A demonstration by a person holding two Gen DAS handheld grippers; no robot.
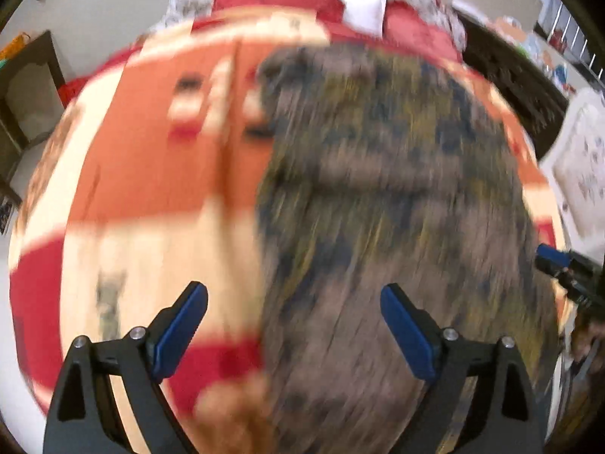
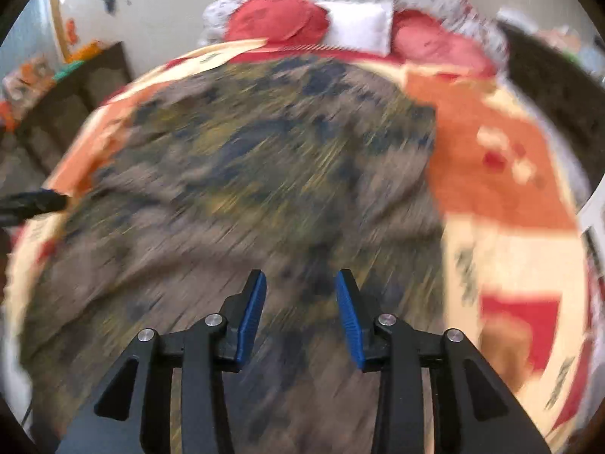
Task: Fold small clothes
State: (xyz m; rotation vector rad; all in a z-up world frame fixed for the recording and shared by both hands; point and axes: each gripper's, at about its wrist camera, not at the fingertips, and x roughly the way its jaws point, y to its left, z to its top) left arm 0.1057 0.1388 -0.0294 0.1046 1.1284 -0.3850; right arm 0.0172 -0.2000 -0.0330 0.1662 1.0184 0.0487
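Note:
A brown garment point(image 1: 397, 189) with dark blue and olive-yellow patches lies spread on a bed; both views are blurred. My left gripper point(image 1: 293, 289) hangs over the garment's left edge, open wide, with nothing between its blue pads point(image 1: 181, 325). My right gripper point(image 2: 300, 276) is above the middle of the garment point(image 2: 245, 170), its jaws partly apart and nothing between them. The right gripper's blue tip point(image 1: 556, 257) shows at the right edge of the left wrist view. The left gripper's dark tip point(image 2: 38, 202) shows at the left edge of the right wrist view.
The bed has an orange, red and cream bedspread point(image 2: 491, 189). Red pillows point(image 2: 280, 19) and a white pillow point(image 2: 359, 26) lie at its far end. Dark furniture point(image 2: 75, 94) stands to the left and dark furniture point(image 1: 510, 72) to the right.

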